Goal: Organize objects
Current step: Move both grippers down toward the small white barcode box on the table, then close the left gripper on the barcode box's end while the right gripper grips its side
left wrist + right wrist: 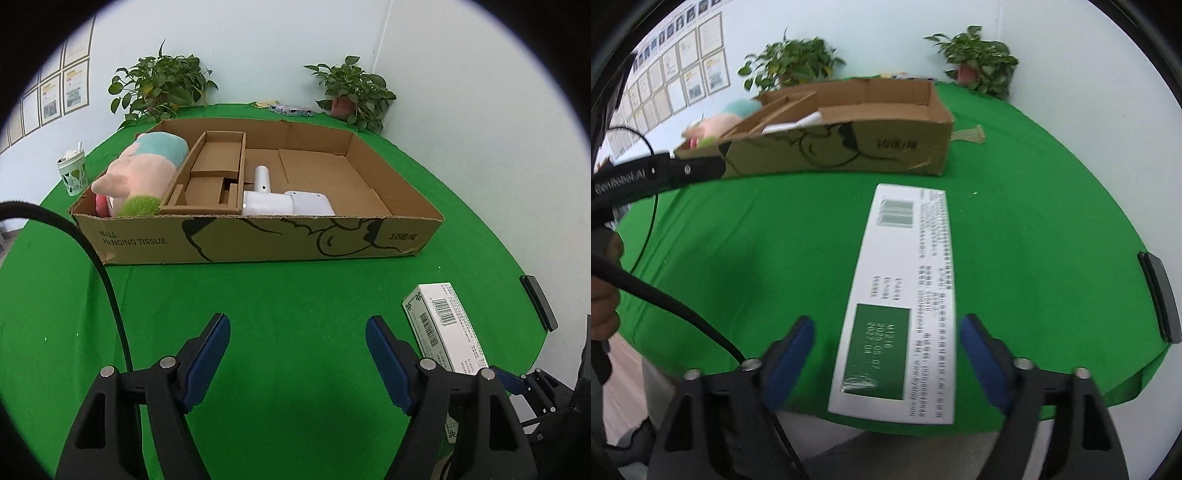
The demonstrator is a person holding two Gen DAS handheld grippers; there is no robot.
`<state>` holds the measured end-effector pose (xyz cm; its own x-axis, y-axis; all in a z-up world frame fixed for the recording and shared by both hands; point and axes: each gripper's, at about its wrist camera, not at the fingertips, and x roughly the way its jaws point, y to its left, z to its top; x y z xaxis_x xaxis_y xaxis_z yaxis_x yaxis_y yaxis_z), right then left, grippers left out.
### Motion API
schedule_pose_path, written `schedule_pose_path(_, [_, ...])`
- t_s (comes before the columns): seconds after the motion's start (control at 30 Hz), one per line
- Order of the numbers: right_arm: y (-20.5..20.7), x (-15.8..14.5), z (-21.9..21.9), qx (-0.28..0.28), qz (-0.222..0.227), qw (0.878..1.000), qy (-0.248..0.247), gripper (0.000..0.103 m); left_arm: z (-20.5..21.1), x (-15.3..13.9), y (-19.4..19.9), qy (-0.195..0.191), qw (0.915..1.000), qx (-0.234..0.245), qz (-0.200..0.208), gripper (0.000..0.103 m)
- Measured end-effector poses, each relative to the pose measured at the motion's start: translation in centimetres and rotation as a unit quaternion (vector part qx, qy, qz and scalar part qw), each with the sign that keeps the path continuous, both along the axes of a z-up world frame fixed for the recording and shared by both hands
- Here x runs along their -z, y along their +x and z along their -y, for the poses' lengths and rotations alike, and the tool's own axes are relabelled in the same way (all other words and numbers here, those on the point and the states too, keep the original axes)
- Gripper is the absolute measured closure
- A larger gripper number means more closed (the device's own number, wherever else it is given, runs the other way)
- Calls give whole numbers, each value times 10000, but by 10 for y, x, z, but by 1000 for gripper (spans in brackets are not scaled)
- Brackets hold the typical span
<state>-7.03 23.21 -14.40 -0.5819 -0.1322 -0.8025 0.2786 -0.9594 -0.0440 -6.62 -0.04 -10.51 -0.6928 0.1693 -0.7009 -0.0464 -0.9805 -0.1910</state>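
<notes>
A long white carton with barcodes and a green label lies on the green cloth near the table's front edge. My right gripper straddles its near end. Its blue pads stand off the carton's sides, so it is open. My left gripper hangs open over bare cloth, with the same carton to its right. Behind them sits a shallow cardboard box. It holds a pink and teal plush toy, a cardboard insert and a white handheld device.
Two potted plants stand at the back of the table, with small packets between them. A patterned cup stands at the left. A black flat object lies at the right edge. A black cable crosses the left foreground.
</notes>
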Motion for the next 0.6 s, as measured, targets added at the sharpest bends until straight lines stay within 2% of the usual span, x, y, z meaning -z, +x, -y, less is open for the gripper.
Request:
schedule_pose_path(0.07, [-2, 6, 11, -140, -39, 9998, 148, 40, 6, 1, 1, 75, 9999, -15, 67, 27])
schedule_pose_path(0.2, [-3, -2, 36, -739, -123, 9966, -334, 39, 15, 4, -2, 332, 9991, 76, 258, 27])
schedule_pose_path(0.23, [-1, -5, 42, -849, -217, 9955, -372, 30, 17, 6, -3, 451, 9983, 151, 340, 27])
schedule_pose_path(0.27, [0, -7, 47, -946, -323, 9942, -390, 7, 18, 9, -5, 625, 9967, 254, 451, 27])
schedule_pose_path(0.3, [0, -9, 51, -995, -382, 9934, -421, 0, 20, 14, -8, 926, 9929, 410, 631, 27])
schedule_pose_path(0.37, [0, -10, 53, -1094, -438, 9914, -572, 1, 21, 23, -12, 1438, 9836, 633, 881, 27])
schedule_pose_path(0.43, [-2, -9, 52, -1158, -284, 9901, -746, 1, 19, 32, -17, 1897, 9723, 804, 1105, 27])
schedule_pose_path(0.6, [-3, 0, 46, -1069, -89, 9911, -783, 1, -2, 43, -25, 2099, 9627, 1123, 1283, 29])
